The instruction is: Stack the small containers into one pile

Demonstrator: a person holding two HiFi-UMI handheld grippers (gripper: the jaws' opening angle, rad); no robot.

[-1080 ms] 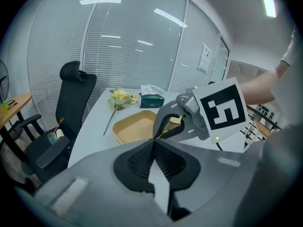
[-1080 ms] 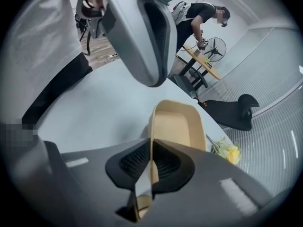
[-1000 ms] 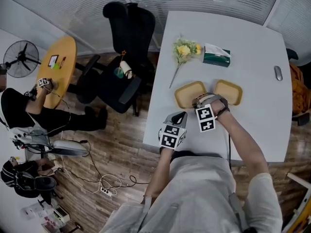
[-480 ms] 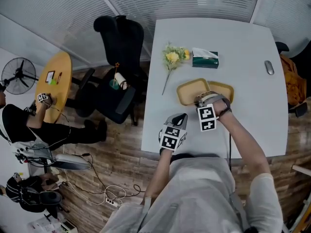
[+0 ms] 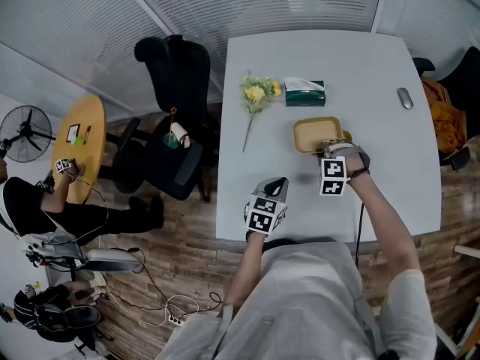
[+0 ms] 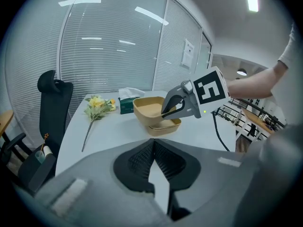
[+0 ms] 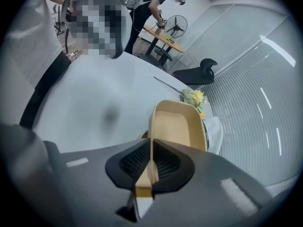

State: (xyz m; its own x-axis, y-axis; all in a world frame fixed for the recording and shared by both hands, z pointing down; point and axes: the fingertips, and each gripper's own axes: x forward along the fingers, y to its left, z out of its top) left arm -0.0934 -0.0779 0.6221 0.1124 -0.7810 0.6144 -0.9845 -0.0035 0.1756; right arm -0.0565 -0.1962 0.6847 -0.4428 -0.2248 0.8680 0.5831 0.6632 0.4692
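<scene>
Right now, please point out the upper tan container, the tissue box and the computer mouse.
upper tan container (image 5: 315, 134), head view, inner floor.
tissue box (image 5: 304, 94), head view, top face.
computer mouse (image 5: 405, 98), head view, its back.

Table (image 5: 375, 73) top: we read it as white, smooth, mostly matt with a faint sheen. On the table, the upper container (image 5: 315, 135) and lower container (image 6: 166, 126) are tan and matt with a slightly fibrous look; pulp or plastic, we can't tell. Right tool (image 7: 150, 150) and left tool (image 6: 154, 148): grey matt plastic shells, black ribbed pads (image 6: 141, 160) that look rubbery. Mouse (image 5: 405, 97) on the table: smooth grey plastic. Tissue box (image 5: 305, 94) on the table: green card, white paper tissue on top. Floor (image 5: 187, 231) beside the table: wood planks, low gloss. Chair (image 5: 176, 88) beside the table: black, matt, cloth-like.
</scene>
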